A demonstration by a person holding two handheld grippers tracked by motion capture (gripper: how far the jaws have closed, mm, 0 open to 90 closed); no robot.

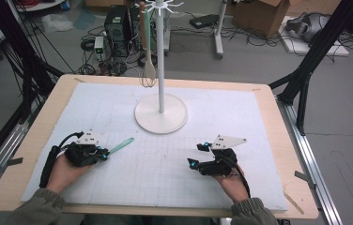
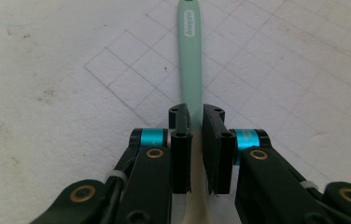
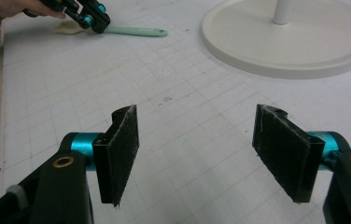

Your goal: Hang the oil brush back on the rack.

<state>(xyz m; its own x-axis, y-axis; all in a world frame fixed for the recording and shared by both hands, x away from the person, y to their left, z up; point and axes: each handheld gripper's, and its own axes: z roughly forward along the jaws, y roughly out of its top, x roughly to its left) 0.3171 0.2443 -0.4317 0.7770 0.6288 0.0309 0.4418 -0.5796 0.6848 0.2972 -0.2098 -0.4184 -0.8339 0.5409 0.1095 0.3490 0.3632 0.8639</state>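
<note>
The left gripper (image 2: 193, 122) pinched the green spatula (image 2: 190, 56) lying on the mat (image 1: 212, 117), while the right gripper (image 3: 196, 154) stood spread, empty.

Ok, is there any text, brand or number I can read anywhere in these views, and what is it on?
Mint-green spatula handle: a small white oval mark with a short word near its far end in the left gripper view, too blurred to read.
White gridded mat: ruled squares and faint pencil marks, no readable words or numbers.
Cardboard box and black computer tower on the floor beyond the table: any labels are too small to read.
Nothing else carries legible text.
</note>
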